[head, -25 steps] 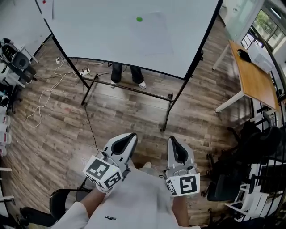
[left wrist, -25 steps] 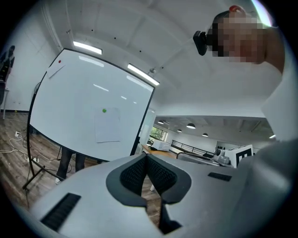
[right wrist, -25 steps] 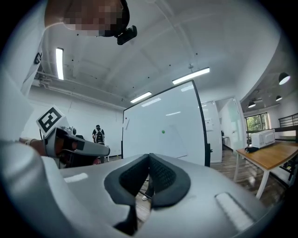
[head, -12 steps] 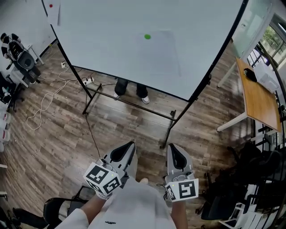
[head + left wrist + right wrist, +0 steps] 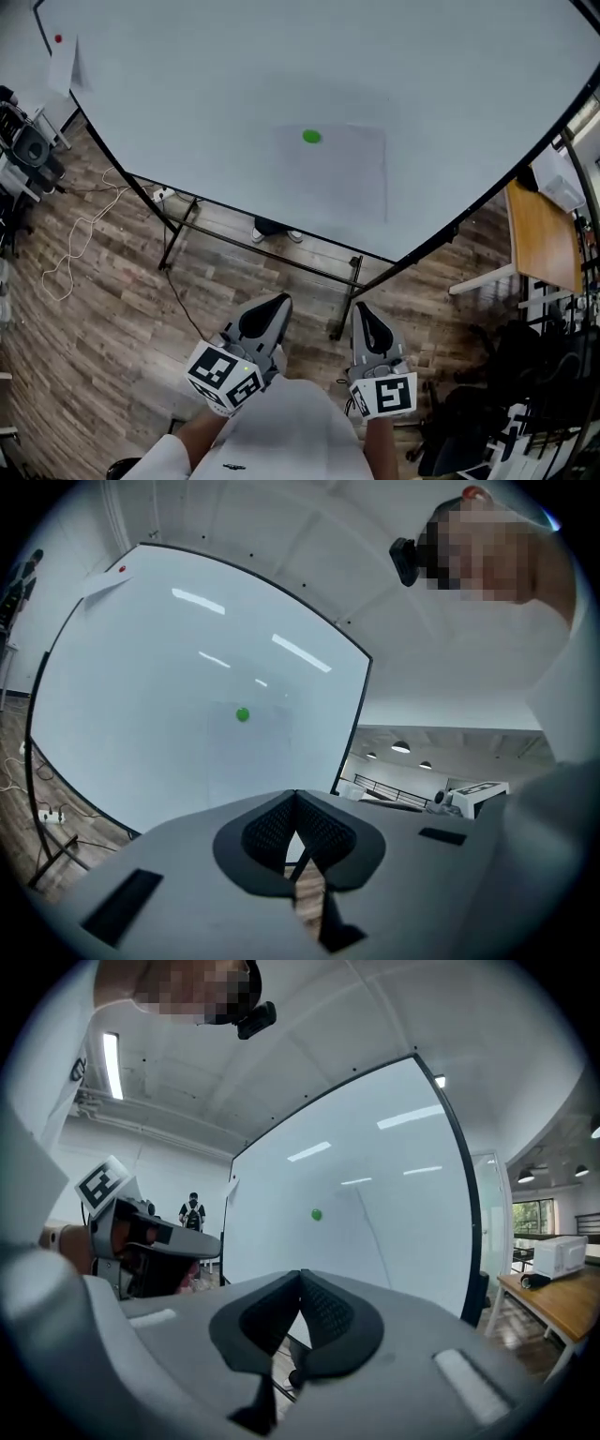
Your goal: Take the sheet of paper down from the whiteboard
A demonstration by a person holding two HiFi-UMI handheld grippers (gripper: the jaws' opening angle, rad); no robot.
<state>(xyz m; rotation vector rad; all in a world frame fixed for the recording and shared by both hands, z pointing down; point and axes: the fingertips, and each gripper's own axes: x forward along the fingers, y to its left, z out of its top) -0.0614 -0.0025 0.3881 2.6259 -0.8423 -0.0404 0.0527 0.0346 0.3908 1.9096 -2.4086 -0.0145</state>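
A white sheet of paper (image 5: 342, 173) hangs on the big whiteboard (image 5: 187, 103), pinned at its top by a green magnet (image 5: 311, 137). The magnet also shows in the left gripper view (image 5: 243, 714) and in the right gripper view (image 5: 317, 1214). My left gripper (image 5: 278, 302) and right gripper (image 5: 361, 310) are held side by side in front of my body, short of the board and below the sheet. Both point level at the board. Each has its jaws shut with nothing between them.
A second sheet (image 5: 64, 64) with a red magnet (image 5: 58, 39) hangs at the board's upper left. The board's black stand (image 5: 281, 262) rests on the wooden floor, with someone's feet (image 5: 274, 231) behind it. A wooden table (image 5: 536, 234) is at the right; cables (image 5: 84, 225) lie at the left.
I have moved toward the whiteboard, which now fills far more of the head view. Both grippers came forward with me and stayed shut.
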